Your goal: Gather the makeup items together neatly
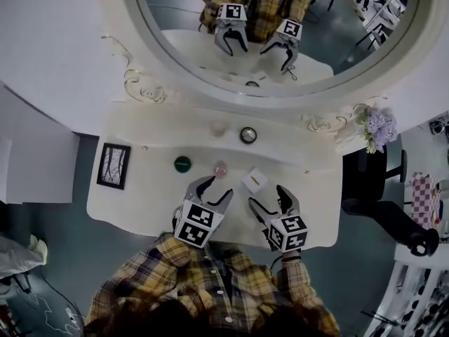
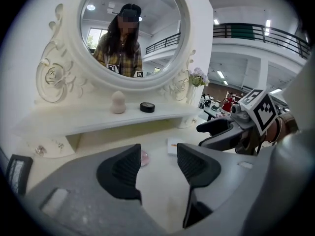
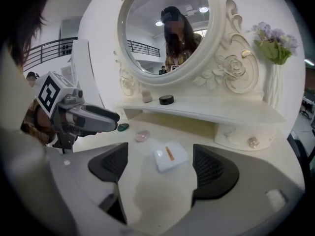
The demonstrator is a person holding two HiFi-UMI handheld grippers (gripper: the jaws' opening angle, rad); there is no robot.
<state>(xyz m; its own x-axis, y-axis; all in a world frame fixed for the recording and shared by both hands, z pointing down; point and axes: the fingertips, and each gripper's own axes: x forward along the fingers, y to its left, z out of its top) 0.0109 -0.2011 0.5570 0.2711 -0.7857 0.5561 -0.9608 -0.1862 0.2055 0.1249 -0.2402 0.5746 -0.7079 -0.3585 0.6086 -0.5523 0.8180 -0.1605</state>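
Note:
On the white vanity table (image 1: 147,188) lie a green round case (image 1: 182,163), a pink round item (image 1: 220,168) and a small white box (image 1: 254,181) with an orange mark. A pink sponge (image 1: 219,128) and a black compact (image 1: 248,135) sit on the raised shelf under the mirror. My left gripper (image 1: 216,190) is open and empty, just short of the pink item (image 2: 143,157). Beside it, my right gripper (image 1: 269,198) is wide open, with the white box (image 3: 170,156) lying on the table just ahead of its jaws, untouched.
A black picture frame (image 1: 114,165) lies at the table's left end. A vase of purple flowers (image 1: 379,128) stands at the right end of the shelf. The round mirror (image 1: 280,27) rises behind the shelf. The table's front edge is right under both grippers.

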